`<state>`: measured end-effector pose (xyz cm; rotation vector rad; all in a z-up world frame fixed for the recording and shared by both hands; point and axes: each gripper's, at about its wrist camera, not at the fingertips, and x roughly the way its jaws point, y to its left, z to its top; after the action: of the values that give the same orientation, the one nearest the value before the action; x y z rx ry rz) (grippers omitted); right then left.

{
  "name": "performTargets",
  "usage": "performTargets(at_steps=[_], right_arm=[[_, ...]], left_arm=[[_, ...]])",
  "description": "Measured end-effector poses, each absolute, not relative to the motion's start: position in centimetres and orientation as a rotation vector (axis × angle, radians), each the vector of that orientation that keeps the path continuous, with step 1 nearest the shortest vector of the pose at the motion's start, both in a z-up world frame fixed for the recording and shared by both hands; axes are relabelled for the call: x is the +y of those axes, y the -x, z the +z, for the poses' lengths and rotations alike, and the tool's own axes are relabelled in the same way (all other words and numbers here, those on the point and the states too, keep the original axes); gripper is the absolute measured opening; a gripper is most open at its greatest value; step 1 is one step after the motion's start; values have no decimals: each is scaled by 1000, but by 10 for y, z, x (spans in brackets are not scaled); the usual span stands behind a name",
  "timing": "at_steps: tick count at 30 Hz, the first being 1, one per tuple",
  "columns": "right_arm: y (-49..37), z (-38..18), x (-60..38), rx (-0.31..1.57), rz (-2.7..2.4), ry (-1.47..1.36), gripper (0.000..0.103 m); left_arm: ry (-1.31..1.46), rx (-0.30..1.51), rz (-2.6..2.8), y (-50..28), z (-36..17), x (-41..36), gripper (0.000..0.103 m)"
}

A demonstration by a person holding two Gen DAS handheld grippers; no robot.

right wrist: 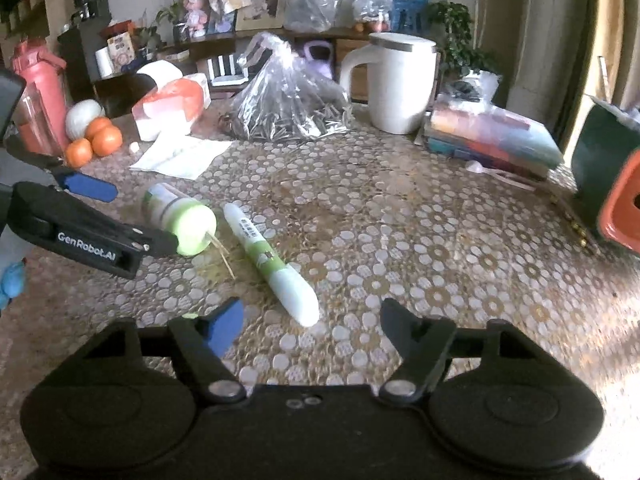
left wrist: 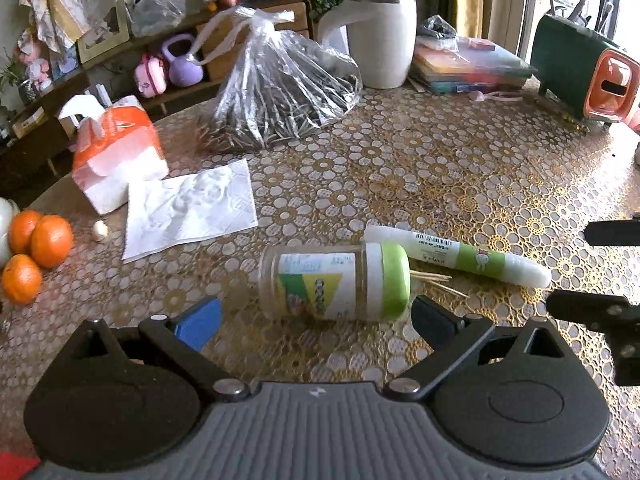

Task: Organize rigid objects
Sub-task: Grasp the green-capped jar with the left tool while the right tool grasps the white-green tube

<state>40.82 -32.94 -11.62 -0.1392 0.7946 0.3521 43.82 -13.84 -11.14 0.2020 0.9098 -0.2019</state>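
A clear toothpick jar (left wrist: 320, 280) with a green lid (left wrist: 394, 280) lies on its side on the patterned table (left wrist: 440, 168). A few toothpicks (left wrist: 436, 280) poke out of the lid. My left gripper (left wrist: 316, 316) is open, one finger on each side of the jar, pads apart from it. A white and green tube (right wrist: 268, 256) lies beside the jar. My right gripper (right wrist: 312, 320) is open with the tube's white end between its fingers, not pressed. The left gripper (right wrist: 142, 216) also shows in the right wrist view, straddling the jar (right wrist: 180, 216).
Behind stand a clear bag of seeds (left wrist: 276, 92), a white mug (left wrist: 380, 36), a tissue pack (left wrist: 120, 152), a loose napkin (left wrist: 192, 208) and oranges (left wrist: 36, 248). A stack of folders (right wrist: 492, 136) and a green and orange box (right wrist: 612, 184) sit at the right.
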Motion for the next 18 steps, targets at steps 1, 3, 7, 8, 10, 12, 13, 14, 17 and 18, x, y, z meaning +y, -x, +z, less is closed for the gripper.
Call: performTargets(at_steps=[1, 3, 7, 8, 10, 12, 13, 14, 17, 18], right_arm=[[-412, -118, -327, 796, 356, 144, 73], [-418, -121, -324, 799, 361, 157, 71], [-428, -127, -317, 804, 374, 169, 68], [-430, -129, -315, 804, 376, 173, 67], [-435, -131, -311, 806, 388, 181, 60], [-439, -133, -307, 805, 397, 189, 55], [-440, -134, -305, 802, 401, 191, 51], [-441, -134, -304, 799, 406, 191, 50], [-446, -137, -299, 799, 409, 193, 45], [-447, -137, -298, 797, 410, 194, 44]], left_arm=[[-203, 908, -210, -439, -113, -139, 102], [-209, 900, -222, -441, -115, -142, 102], [-213, 890, -242, -445, -119, -143, 102], [-209, 894, -244, -446, -121, -142, 102], [-203, 895, -234, -448, -124, -140, 102], [-193, 889, -236, -449, -125, -138, 102], [-185, 886, -241, -450, -125, -137, 102], [-180, 884, -245, -450, -126, -136, 101], [-167, 882, -261, -450, -126, -135, 101], [-161, 880, -264, -449, -127, -134, 101]])
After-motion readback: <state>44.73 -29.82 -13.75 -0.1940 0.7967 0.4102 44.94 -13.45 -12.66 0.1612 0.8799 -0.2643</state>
